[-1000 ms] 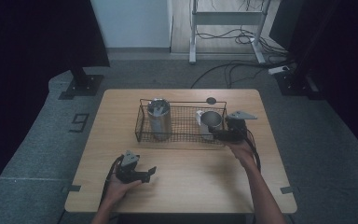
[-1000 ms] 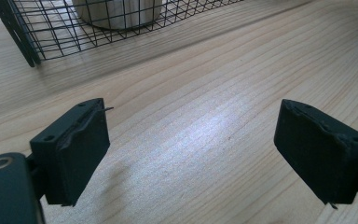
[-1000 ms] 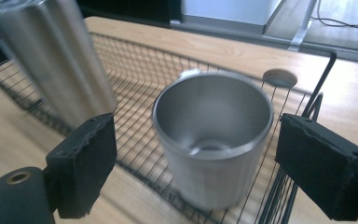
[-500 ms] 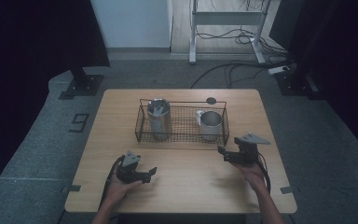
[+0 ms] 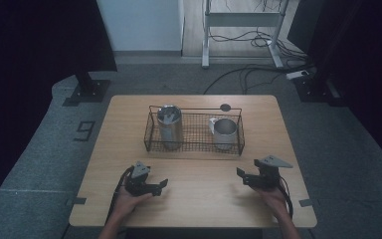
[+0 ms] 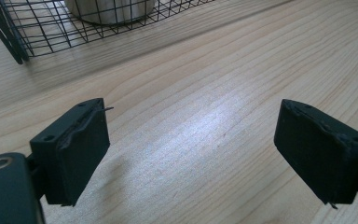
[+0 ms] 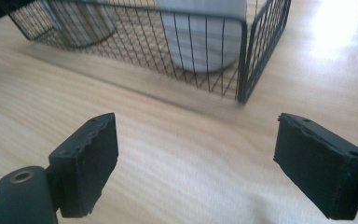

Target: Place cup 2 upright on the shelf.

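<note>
steel mug (image 5: 224, 132) upright, handle left, in wire basket (image 5: 195, 147)

Black wire basket (image 5: 194, 147), silver cups (image 5: 169, 124), light wood-grain table (image 5: 199, 199), black tongs (image 5: 151, 186).

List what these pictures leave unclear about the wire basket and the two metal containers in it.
- Tall canister: its contents are too small to identify in the high view; the left gripper view's top edge cuts it off.
- Mug: its inside is dark in the high view; basket wires and the top edge hide it in the right gripper view.
</note>
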A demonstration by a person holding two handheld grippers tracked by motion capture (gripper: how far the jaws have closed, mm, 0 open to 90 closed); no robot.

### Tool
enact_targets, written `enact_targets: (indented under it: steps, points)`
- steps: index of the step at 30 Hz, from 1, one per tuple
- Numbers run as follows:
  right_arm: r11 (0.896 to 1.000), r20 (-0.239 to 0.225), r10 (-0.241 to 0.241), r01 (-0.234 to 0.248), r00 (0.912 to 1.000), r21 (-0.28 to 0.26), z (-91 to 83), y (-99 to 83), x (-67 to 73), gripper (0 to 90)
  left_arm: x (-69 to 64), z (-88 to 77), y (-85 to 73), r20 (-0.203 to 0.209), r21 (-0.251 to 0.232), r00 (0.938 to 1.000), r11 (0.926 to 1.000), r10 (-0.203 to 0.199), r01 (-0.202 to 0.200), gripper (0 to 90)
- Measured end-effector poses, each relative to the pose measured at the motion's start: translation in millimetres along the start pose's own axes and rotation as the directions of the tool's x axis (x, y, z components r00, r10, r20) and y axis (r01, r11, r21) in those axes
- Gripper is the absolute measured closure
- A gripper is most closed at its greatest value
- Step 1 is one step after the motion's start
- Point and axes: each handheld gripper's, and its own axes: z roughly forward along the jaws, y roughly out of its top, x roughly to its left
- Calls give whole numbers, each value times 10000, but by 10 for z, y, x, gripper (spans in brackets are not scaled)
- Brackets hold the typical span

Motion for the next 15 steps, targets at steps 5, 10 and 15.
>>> enact_targets:
  steps: [5,10,15]
  points:
    - [9998,47,13,-14,10000,200,3,-84,-1,134,-11,6,0,0,23,10000,10000,46,-46,103]
    - [9999,84,31,-33,10000,170,9,-91,-8,135,-11,6,0,-16,22,10000,10000,50,-50,104]
    - [9995,176,2,-7,9998,301,19,-106,-17,134,-11,7,1,-32,18,10000,10000,62,-62,103]
